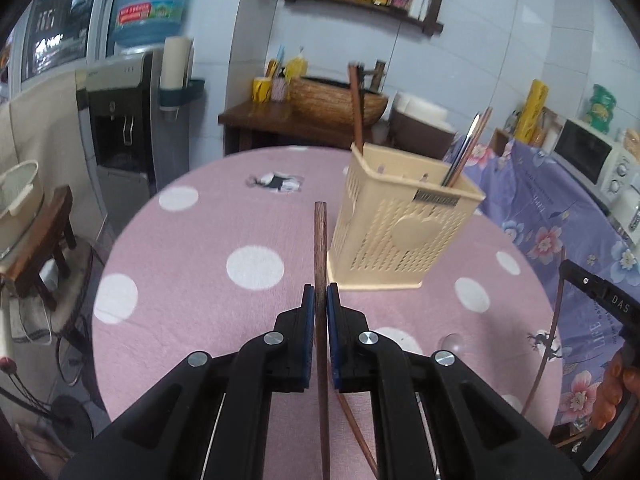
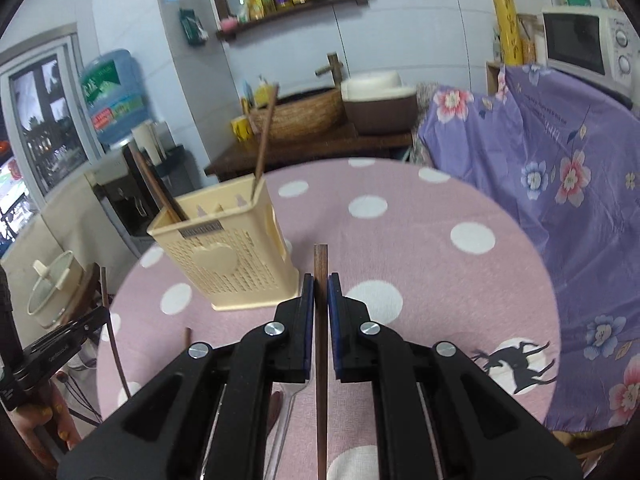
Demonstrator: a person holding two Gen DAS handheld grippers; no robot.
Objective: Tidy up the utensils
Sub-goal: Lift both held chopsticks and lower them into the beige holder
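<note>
Left gripper (image 1: 321, 292): jaws closed on a dark wooden chopstick (image 1: 320, 240), which lies along the frame's centre line, tip toward the top.

Right gripper (image 2: 320, 284): jaws likewise clamped on a second wooden chopstick (image 2: 321, 264), centre frame.

Utensil holder (image 1: 400, 220): cream perforated plastic, upright, right of centre in the left view and left of centre in the right view; several chopsticks already stand in it.

Risks, as judged: a thin stick may pivot or slip between the pads. A tip catching the holder's rim could tip the light holder. The two grippers could clash over the same opening.

Surface: round table (image 1: 200, 280), pink cloth with white dots. A clear plastic spoon (image 2: 286, 408) lies low in the right view.

Room: water dispenser upper left, wooden shelf of bottles top, microwave at right.
</note>
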